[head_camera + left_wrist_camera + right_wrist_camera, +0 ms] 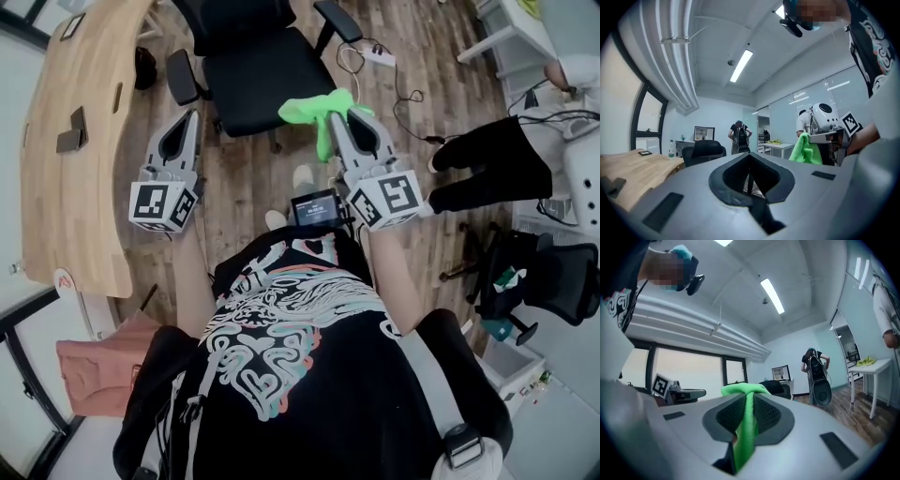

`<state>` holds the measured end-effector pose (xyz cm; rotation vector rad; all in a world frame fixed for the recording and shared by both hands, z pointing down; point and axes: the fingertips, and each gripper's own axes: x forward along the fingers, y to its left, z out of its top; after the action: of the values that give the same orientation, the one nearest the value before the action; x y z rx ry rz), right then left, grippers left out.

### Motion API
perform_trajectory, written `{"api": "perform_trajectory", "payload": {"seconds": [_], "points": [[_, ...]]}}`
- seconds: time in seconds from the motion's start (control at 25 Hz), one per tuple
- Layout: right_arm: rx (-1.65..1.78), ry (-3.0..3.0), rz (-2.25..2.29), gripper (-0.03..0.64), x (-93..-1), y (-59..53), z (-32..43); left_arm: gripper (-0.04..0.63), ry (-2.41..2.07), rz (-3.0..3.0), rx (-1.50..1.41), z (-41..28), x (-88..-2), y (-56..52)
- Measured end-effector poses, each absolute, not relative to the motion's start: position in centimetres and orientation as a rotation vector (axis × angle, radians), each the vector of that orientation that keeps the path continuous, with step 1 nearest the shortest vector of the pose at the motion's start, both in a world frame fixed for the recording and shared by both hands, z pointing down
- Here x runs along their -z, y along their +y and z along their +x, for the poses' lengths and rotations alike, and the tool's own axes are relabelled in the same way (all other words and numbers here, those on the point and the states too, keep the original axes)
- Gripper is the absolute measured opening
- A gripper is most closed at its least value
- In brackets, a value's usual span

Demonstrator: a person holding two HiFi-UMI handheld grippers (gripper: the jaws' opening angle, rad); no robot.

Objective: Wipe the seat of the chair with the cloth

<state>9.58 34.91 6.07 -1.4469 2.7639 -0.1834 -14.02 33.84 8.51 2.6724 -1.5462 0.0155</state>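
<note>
Cloth [317, 111], bright green, pinched in 2 closed jaws of right gripper [339, 114], dangling just beside near corner of black chair seat [262, 84]. Left gripper [192, 117] empty, jaws pressed together, near armrest [181, 77]. Wooden desk [75, 169] at left; power strip [380, 58] beyond.
</note>
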Motion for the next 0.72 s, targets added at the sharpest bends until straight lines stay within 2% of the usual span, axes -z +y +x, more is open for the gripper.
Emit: {"api": "perform_trajectory", "payload": {"seconds": [0.72], "points": [[0.034, 2.885, -1.689, 0.049, -10.0, 25.7, 9.0, 0.002, -1.685, 2.506, -0.118, -16.2, -12.4, 24.7]]}}
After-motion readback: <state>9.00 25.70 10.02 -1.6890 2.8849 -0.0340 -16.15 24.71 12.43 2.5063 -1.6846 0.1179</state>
